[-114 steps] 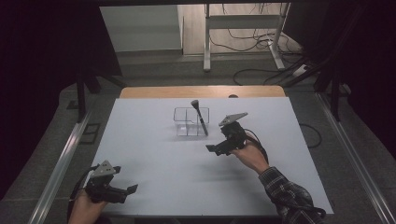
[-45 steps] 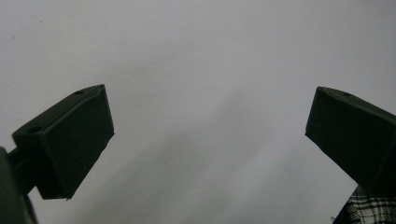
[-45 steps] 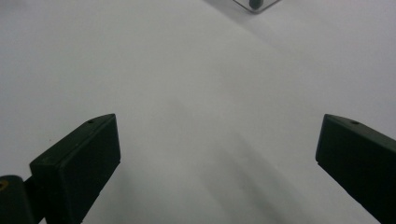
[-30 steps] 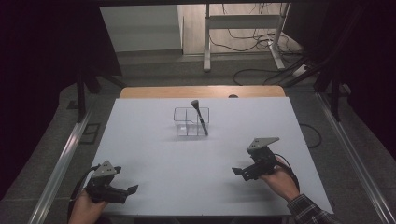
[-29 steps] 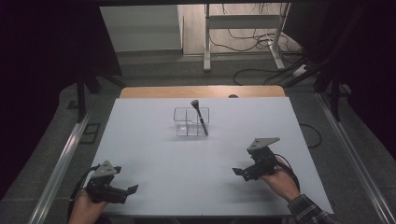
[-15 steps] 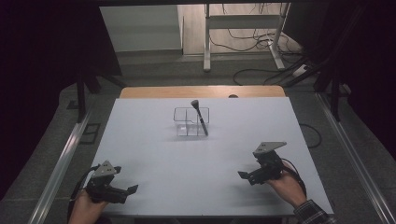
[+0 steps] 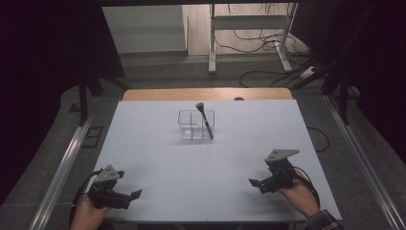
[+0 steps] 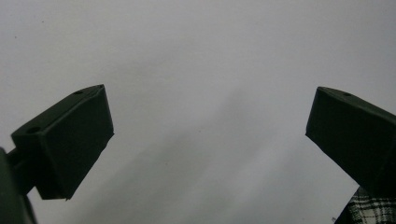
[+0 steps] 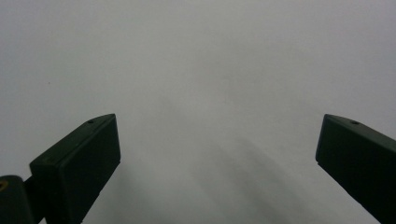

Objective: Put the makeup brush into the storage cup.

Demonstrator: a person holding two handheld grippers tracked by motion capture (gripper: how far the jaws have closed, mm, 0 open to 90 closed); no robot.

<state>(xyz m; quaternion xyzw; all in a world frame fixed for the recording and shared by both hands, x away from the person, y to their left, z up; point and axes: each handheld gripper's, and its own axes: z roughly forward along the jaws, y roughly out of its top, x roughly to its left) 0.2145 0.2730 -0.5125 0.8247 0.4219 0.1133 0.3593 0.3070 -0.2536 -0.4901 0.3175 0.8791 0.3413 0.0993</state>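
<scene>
White and bare, the table stretches across the high view, and I read it from its left side to its right. At the near left corner I see my left gripper, held low over the surface in the person's left hand, with its grey three-cornered plate on top. In the left gripper view its two black jaws stand wide apart with nothing between them but white tabletop, and a scrap of checked sleeve shows at the lower right corner.

Toward the far edge, near the middle of the table, sits a clear plastic organiser split into compartments. A black brush stands in its right-hand side, tilted, with the bristle end up and leaning toward the far edge. It is well apart from both grippers.

At the near right corner my right gripper rests low in the person's right hand, pointing toward the left edge. In the right gripper view its jaws are likewise spread wide over plain white surface, holding nothing.
</scene>
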